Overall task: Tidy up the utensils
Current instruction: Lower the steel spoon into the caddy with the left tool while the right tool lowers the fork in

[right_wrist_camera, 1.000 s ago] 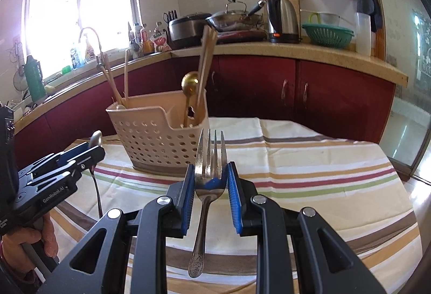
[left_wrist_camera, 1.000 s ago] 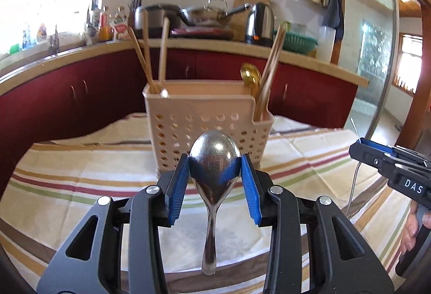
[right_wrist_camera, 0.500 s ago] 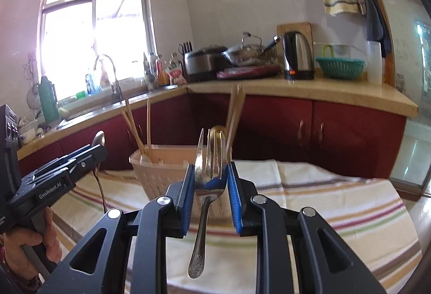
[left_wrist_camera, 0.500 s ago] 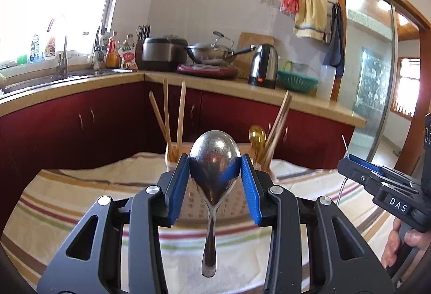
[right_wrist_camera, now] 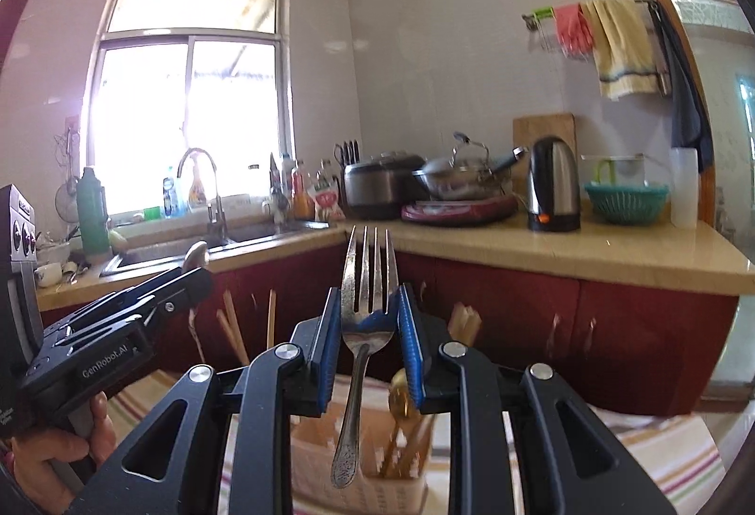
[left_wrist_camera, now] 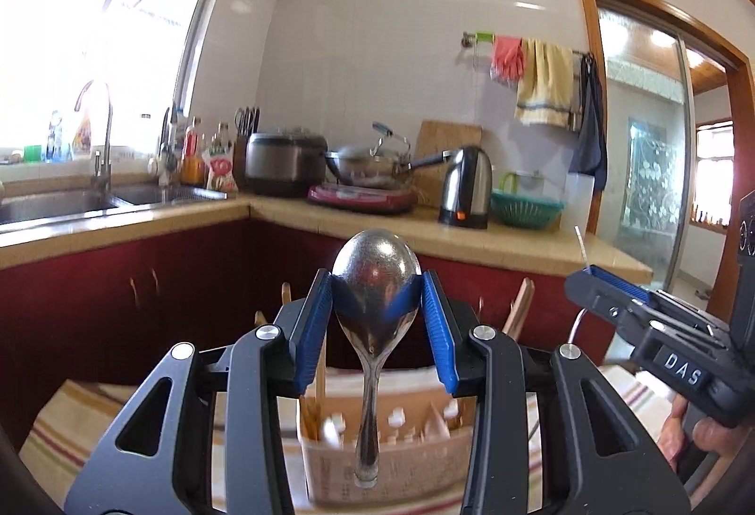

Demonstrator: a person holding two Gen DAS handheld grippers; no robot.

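- left hand-held gripper, blue pads clamped on the bowl of a shiny steel spoon; spoon upright, bowl up, handle hanging down
- right hand-held gripper clamped on the neck of a steel fork; tines up, patterned handle hanging down
- both utensils held in the air above the beige perforated plastic utensil basket, touching nothing else
- basket stands on a striped tablecloth; holds wooden chopsticks in the left part, a gold spoon in the right part
- person's hand grips the left tool's handle
- red-fronted kitchen counter behind, carrying a steel kettle
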